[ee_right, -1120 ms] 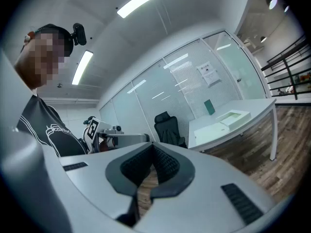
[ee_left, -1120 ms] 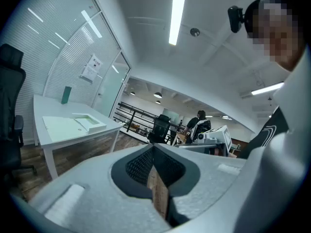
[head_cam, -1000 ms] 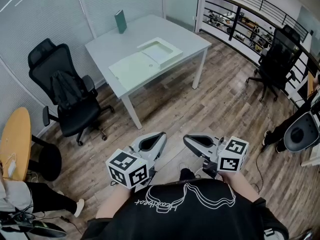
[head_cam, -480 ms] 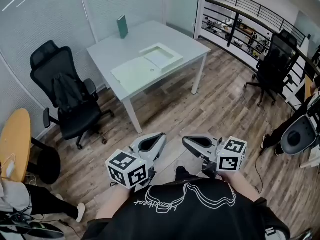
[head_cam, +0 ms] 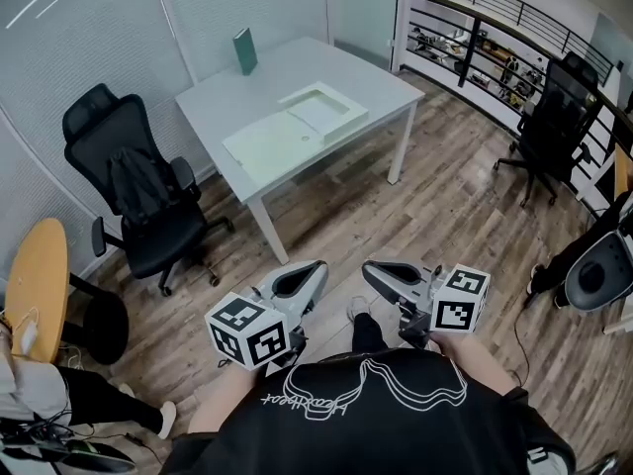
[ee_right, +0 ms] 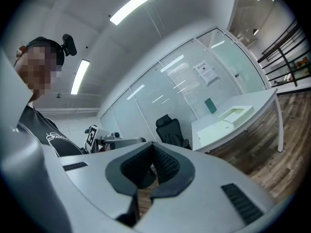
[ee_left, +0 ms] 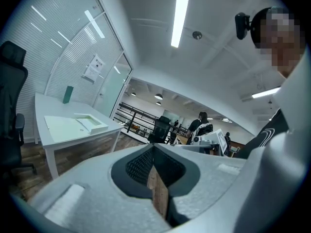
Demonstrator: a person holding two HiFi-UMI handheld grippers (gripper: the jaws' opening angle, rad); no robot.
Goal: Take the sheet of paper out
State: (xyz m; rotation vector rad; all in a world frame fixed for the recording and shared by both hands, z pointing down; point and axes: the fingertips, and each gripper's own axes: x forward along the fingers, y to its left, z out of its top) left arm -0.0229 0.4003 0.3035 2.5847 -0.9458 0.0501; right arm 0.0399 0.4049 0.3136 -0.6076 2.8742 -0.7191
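Observation:
A flat white case (head_cam: pixel 297 127) lies open on the white table (head_cam: pixel 368 75) far ahead, its lid (head_cam: pixel 269 146) folded out beside the shallow tray (head_cam: pixel 323 107). I cannot make out a sheet of paper in it from here. My left gripper (head_cam: pixel 315 265) and right gripper (head_cam: pixel 368 269) are held close to my body over the wooden floor, well short of the table. Both are shut with nothing between the jaws. In the left gripper view the left gripper (ee_left: pixel 153 147) points at the table (ee_left: pixel 73 125). The right gripper (ee_right: pixel 153 147) faces the table (ee_right: pixel 233 115) too.
A green book (head_cam: pixel 244 50) stands at the table's far edge. A black office chair (head_cam: pixel 138 196) sits left of the table, another chair (head_cam: pixel 554 117) at the right by a railing (head_cam: pixel 495 38). A round wooden table (head_cam: pixel 35 285) and a seated person (head_cam: pixel 59 389) are at the left.
My foot has stepped forward under the grippers and the view has shifted slightly. Both grippers stay shut at the same place before my body.

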